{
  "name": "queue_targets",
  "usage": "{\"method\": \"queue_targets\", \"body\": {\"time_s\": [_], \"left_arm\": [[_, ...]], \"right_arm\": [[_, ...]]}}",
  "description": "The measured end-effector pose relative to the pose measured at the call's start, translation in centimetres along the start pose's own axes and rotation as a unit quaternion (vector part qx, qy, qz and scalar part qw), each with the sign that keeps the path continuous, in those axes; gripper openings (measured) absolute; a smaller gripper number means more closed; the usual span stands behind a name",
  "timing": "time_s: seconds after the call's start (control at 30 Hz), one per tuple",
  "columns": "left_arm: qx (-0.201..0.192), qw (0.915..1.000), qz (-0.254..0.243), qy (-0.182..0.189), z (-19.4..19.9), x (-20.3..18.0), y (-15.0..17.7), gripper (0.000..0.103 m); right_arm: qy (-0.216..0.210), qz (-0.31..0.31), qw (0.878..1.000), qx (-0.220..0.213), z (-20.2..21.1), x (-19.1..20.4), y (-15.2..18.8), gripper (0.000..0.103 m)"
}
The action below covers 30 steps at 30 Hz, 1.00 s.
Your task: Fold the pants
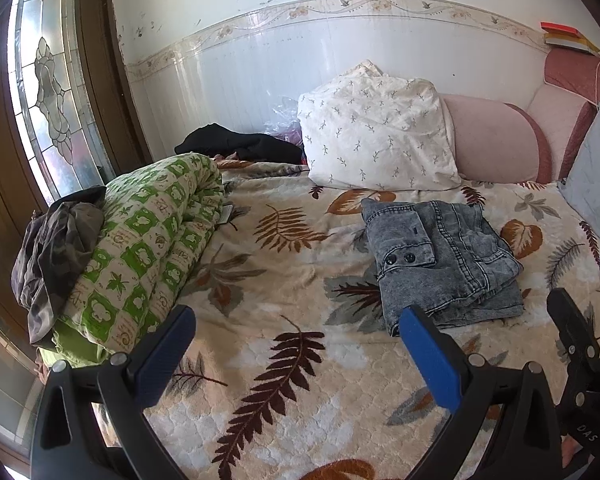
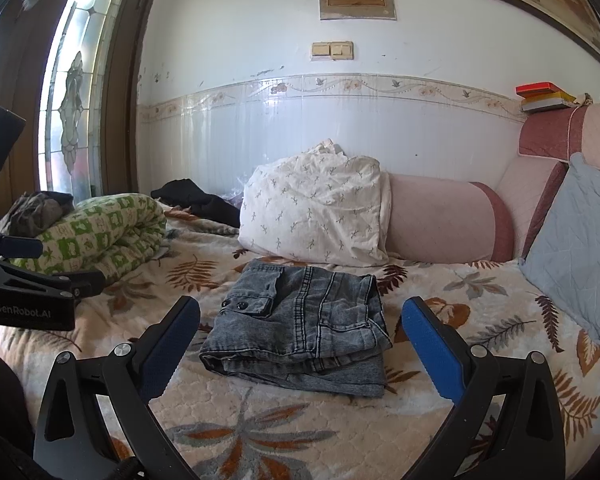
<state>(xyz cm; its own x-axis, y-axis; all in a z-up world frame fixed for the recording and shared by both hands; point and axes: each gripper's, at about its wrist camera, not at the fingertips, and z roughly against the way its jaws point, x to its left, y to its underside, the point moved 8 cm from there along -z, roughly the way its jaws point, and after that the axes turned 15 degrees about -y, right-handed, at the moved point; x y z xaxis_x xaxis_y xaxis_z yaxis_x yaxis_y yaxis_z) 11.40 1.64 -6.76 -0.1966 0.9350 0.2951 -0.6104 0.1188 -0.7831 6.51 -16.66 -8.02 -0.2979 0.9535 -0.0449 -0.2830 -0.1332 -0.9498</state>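
1 grey denim pants bundle, seemingly folded square.

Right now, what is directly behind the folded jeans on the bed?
Behind the folded grey jeans a white leaf-print pillow leans beside a pink bolster, with the tiled wall beyond. Whatever sits behind the pillow is covered.

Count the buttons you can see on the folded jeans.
2. Both buttons sit side by side on the pocket flap, on the left side of the folded jeans. Others may be hidden in the folds.
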Motion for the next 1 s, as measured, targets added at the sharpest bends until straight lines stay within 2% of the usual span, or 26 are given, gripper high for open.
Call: {"method": "queue_targets", "body": {"time_s": [0.1, 0.23, 0.3, 0.4, 0.5, 0.63, 0.9, 1.0], "left_arm": [[0.002, 1.0, 0.0, 0.003, -0.1, 0.1, -0.1, 0.103], [0.001, 1.0, 0.003, 0.003, -0.3, 0.5, -0.7, 0.103], [0.001, 1.0, 0.007, -0.001, -0.5, 0.8, -1.1, 0.103], [0.002, 0.9999, 0.011, -0.009, -1.2, 1.0, -1.4, 0.103], [0.012, 0.9998, 0.008, -0.012, -2.3, 0.6, -1.3, 0.103], [0.021, 0.9997, -0.001, -0.01, -3.5, -0.7, -1.0, 0.103], [0.029, 0.9994, -0.015, 0.01, -4.9, -3.6, -0.4, 0.103], [0.035, 0.9988, -0.012, 0.032, -5.3, -4.8, 0.1, 0.103]], "right_arm": [[-0.001, -0.005, 1.0, 0.003, -0.2, -0.1, -0.1, 0.102], [0.001, -0.003, 1.0, 0.001, -0.7, -0.3, -1.8, 0.102], [-0.01, -0.016, 1.0, 0.002, -1.4, -0.7, -2.5, 0.102], [-0.004, -0.022, 1.0, 0.013, -2.7, -1.6, -2.9, 0.102], [0.003, -0.02, 1.0, 0.023, -3.6, -2.1, -1.4, 0.102], [0.0, -0.026, 0.997, 0.073, -5.5, -2.6, 1.7, 0.102], [-0.015, -0.018, 0.997, 0.073, -6.0, -2.1, 1.7, 0.102], [-0.012, -0.021, 0.996, 0.083, -6.3, -2.4, 1.8, 0.102]]}}
